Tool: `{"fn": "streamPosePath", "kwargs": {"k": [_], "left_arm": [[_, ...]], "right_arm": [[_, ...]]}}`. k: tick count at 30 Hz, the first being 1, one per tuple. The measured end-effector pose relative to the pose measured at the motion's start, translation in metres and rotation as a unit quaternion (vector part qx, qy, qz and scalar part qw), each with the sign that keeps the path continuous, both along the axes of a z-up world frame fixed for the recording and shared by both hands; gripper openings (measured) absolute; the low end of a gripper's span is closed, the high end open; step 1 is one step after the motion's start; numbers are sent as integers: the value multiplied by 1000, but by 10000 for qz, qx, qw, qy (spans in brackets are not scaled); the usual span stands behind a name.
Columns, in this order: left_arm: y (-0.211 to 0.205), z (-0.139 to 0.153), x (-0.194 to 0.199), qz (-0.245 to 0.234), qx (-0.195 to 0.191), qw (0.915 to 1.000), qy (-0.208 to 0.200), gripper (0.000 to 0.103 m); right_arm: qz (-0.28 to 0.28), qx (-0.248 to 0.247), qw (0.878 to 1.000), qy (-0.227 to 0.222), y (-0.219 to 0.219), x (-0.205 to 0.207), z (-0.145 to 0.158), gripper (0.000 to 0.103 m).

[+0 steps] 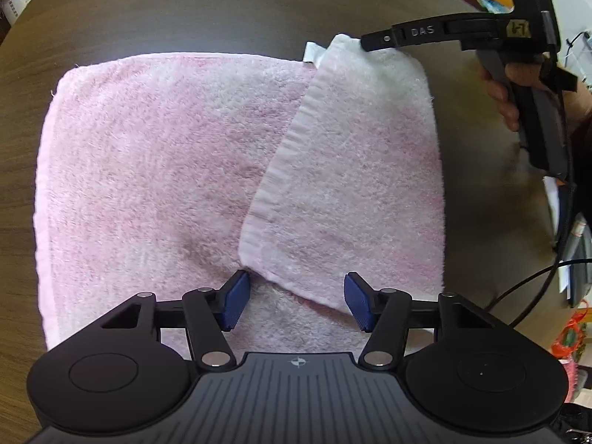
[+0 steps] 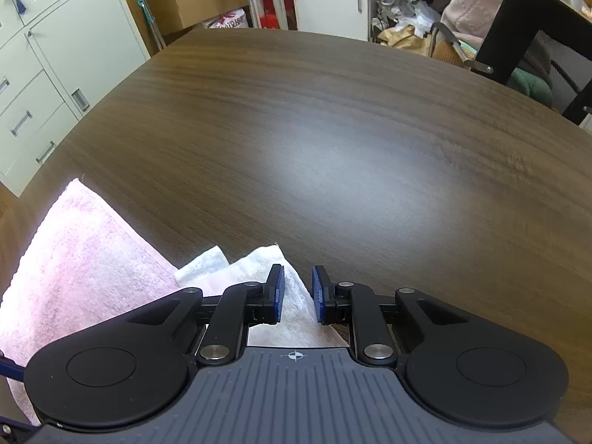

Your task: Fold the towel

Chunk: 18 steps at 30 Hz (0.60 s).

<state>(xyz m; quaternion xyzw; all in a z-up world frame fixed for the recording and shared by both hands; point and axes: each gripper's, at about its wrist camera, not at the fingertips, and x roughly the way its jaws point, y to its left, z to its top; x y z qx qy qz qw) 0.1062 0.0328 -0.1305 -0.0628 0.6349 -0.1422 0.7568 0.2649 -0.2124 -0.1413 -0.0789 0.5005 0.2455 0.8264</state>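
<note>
On the dark wood-grain bench lies the pink towel, spread flat with its right part folded over as a slanting flap whose hemmed edge runs diagonally across the lower layer. The left wrist view looks almost straight down and shows nearly the whole towel; the right wrist view catches only its near left stretch and the pale corner, with most of the frame given to bare bench top, white cabinets at left and a black chair at far right — none of which the other camera sees.

The left claw hangs over the near edge of the towel, its blue pads spread apart with the flap's lower corner lying between them; the pads do not press on the cloth.

The right claw has its pads close together, and the white far corner of the flap sits in the narrow gap. From the left wrist view its black tip meets that raised corner at the towel's far right — pinching the towel there — and a hand wraps the grey handle behind it.
</note>
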Motion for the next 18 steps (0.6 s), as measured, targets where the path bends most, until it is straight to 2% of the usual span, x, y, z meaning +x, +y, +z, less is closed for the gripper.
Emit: {"fn": "streamPosePath", "kwargs": {"k": [5,7,10,13,18], "left_arm": [[-5,-2,9,-92,100,9999,-3,60],[-4,-7,11,-64,147,9998,72,59],[3,-10,11,46,30,9999,110,59],[6,-10,13,104,20,9999,130,53],[8,-8,16,212,-27,9997,75,52]], "right_arm": [[-14,102,9999,-16,-4,0,0,17],[6,148,9999,-40,-4,-1,1,14],[63,193,9998,-45,-5,-1,2,13],[68,148,9999,-10,-5,1,0,13],[33,94,9999,49,-4,5,-3,15]]}}
